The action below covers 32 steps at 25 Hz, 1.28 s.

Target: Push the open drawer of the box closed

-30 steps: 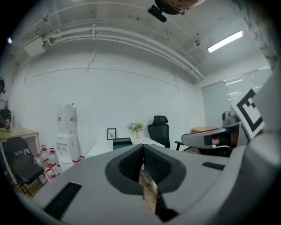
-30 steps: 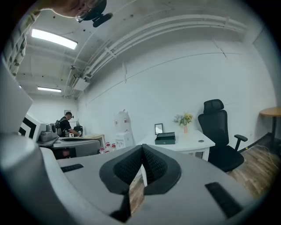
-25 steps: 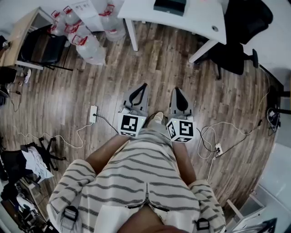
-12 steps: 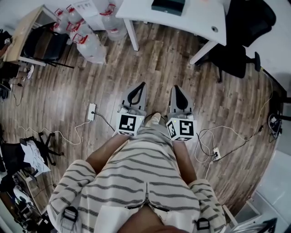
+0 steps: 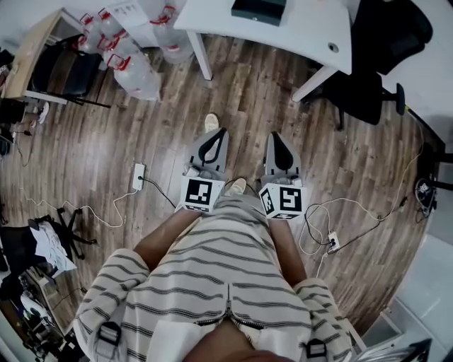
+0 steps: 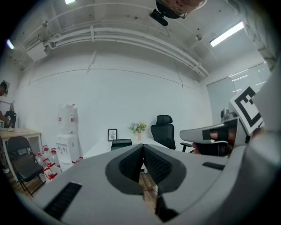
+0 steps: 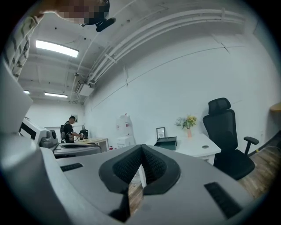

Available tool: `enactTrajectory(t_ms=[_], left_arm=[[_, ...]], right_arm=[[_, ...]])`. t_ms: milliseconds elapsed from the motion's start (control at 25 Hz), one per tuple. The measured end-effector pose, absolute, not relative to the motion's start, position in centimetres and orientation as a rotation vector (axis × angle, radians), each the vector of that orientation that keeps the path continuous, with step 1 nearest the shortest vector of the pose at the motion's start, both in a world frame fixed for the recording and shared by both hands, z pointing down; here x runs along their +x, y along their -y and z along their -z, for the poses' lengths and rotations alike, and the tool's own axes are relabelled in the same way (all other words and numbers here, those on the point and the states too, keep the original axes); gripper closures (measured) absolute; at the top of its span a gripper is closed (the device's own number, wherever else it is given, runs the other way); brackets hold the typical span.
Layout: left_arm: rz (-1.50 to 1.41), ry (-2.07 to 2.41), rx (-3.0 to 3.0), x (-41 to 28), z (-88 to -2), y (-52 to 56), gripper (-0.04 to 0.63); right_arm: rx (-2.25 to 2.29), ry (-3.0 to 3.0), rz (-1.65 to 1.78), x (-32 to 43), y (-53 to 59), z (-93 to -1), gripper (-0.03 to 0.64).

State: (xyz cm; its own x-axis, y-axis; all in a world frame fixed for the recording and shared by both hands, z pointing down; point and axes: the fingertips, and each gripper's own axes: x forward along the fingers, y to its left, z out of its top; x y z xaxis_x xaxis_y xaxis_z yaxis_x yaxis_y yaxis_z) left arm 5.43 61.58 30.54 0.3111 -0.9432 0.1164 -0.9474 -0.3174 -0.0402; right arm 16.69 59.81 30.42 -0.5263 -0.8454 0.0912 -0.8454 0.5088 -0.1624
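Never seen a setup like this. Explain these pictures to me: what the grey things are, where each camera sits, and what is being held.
No robot here: a person in a striped shirt holds a grey hand-worked tool in each hand. The head view looks down from the person's head past the left tool and right tool to a wooden floor. The marker cubes are part of the tools. The other two views come from cameras riding on each tool, looking along its jaws. Ahead stands a white desk with a dark box on it. Neither tool holds anything: the left jaws are together; the right jaws have just been opening a crack but look nearly shut, nothing between them.
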Motion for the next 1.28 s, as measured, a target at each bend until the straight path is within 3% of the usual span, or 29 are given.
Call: enactTrajectory(t_ms=[400, 880, 1280], left_arm=[[-0.074, 1.771, 2.531, 2.7, -30.8, -49.3, 0.604], [-0.147, 1.625, 2.603, -4.4, -28.5, -26.6, 0.604], [-0.202, 1.488, 2.672, -8.0, -28.3, -14.1, 0.603]], right_arm=[[1.521, 2.703, -0.28, 13.5, -48.3, -31.3, 0.607], [1.669, 2.587, -0.272, 6.5, -27.3, -28.2, 0.607], [1.799, 2.484, -0.316, 2.8, -15.7, -28.1, 0.607]])
